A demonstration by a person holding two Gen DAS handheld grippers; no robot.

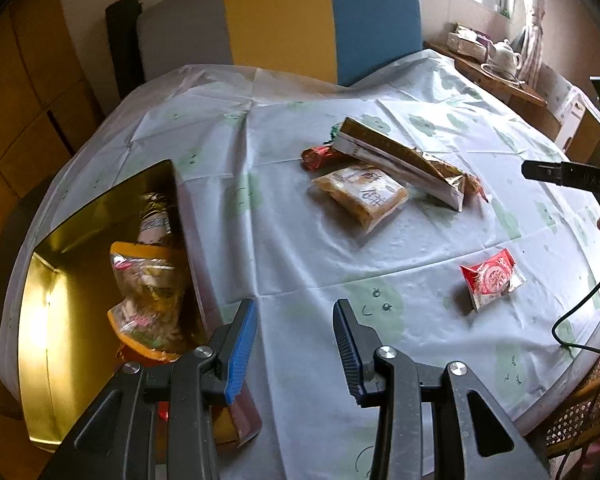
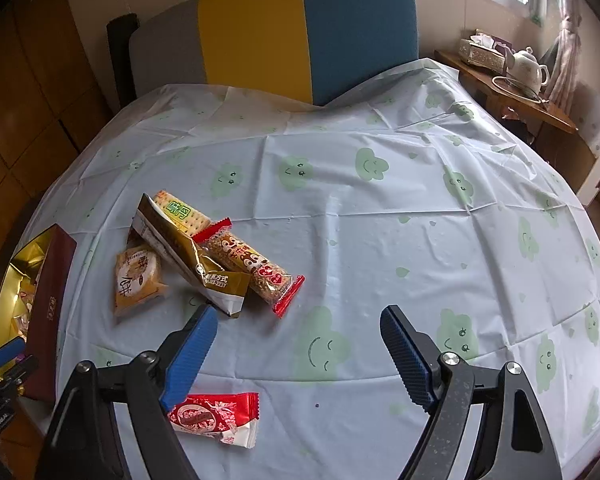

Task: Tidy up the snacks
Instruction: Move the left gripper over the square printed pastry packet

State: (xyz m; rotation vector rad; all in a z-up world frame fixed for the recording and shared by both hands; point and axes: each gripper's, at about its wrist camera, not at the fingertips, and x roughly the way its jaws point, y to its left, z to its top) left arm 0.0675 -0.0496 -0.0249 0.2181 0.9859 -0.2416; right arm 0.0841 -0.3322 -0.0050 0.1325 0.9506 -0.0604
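A gold-lined box [image 1: 60, 272] stands at the table's left edge with several snack packets [image 1: 148, 280] inside; in the right wrist view its maroon outer wall [image 2: 48, 308] shows. My left gripper [image 1: 296, 340] is open and empty, hovering just right of the box. A pile lies mid-table: an orange cake packet [image 1: 360, 196] [image 2: 138, 276], a gold pouch [image 1: 404, 160] [image 2: 188, 256], a red-ended bar [image 2: 256, 268] and a cracker pack [image 2: 182, 212]. A red-and-white packet [image 1: 492, 280] [image 2: 216, 420] lies apart, under my open, empty right gripper [image 2: 300, 344].
A pale tablecloth with green clouds [image 2: 380, 220] covers the round table. A grey, yellow and blue chair back [image 2: 276, 32] stands behind it. A side table with a teapot [image 2: 530, 66] and tissue box is at far right. A black cable [image 1: 580, 312] hangs at the right edge.
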